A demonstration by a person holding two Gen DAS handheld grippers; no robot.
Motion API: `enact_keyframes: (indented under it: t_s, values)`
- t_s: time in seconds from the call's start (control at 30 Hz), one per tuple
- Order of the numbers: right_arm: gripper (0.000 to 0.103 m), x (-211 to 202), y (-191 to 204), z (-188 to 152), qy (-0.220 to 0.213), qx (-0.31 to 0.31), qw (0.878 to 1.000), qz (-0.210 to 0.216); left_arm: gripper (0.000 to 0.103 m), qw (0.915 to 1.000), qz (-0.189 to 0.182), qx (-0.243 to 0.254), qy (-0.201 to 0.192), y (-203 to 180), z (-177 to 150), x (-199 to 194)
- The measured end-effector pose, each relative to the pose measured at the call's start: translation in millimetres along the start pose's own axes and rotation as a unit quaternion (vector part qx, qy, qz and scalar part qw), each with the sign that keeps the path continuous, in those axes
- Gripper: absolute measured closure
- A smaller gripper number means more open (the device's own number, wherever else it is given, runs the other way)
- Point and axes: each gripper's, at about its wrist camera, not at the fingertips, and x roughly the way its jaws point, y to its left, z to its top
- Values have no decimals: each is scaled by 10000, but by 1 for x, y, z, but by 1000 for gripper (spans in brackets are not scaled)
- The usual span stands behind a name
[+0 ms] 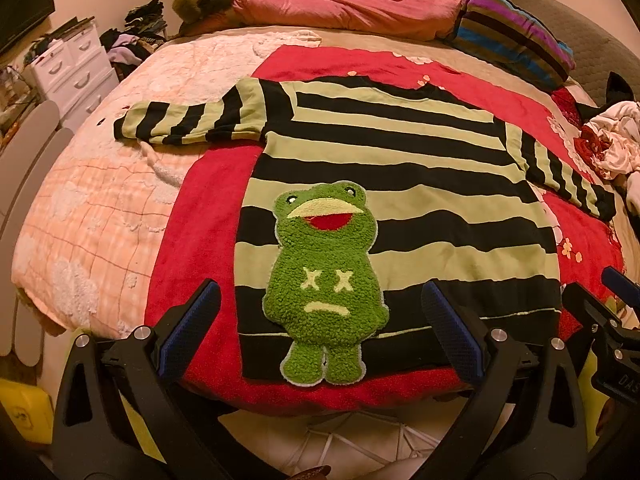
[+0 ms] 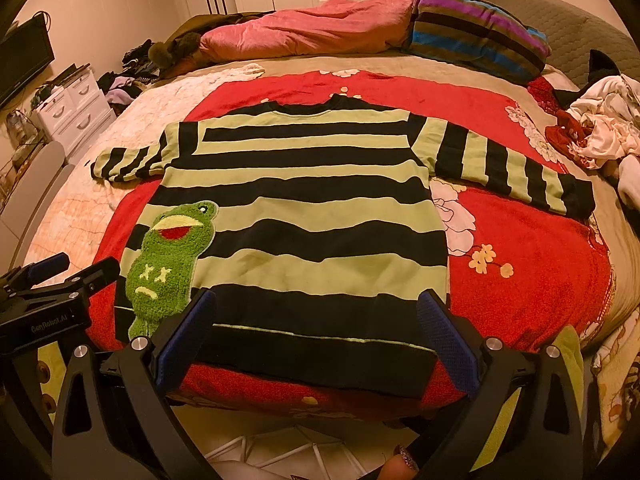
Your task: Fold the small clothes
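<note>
both spread wide, gripping nothing: left gripper (image 1: pixel 320 328) poised low at the bed's near edge, right gripper (image 2: pixel 316 328) level just beside it. directly ahead of both, striped sweater (image 1: pixel 384 184) laid flat, sleeves out, frog patch (image 1: pixel 326 284) up, on red blanket (image 1: pixel 208 216). beyond, pink quilt (image 1: pixel 344 4), striped pillow (image 2: pixel 476 32), white drawers (image 1: pixel 72 68) far left.

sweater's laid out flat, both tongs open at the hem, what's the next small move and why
Probably bring the left tongs forward and left to the left sleeve. The striped sweater lies flat, front up, on the red blanket with both sleeves spread out, nothing is folded yet, and both tongs are open and empty near the hem. Folding a sleeve inward seems the natural start.
</note>
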Motion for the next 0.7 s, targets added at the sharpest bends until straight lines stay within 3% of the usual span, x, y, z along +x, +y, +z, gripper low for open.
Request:
enact_keyframes:
  t_s: [0.7]
  values:
    - [4,3,-2,1,46,65,10000,-20,9,10000,-12,21,13,2,0,2]
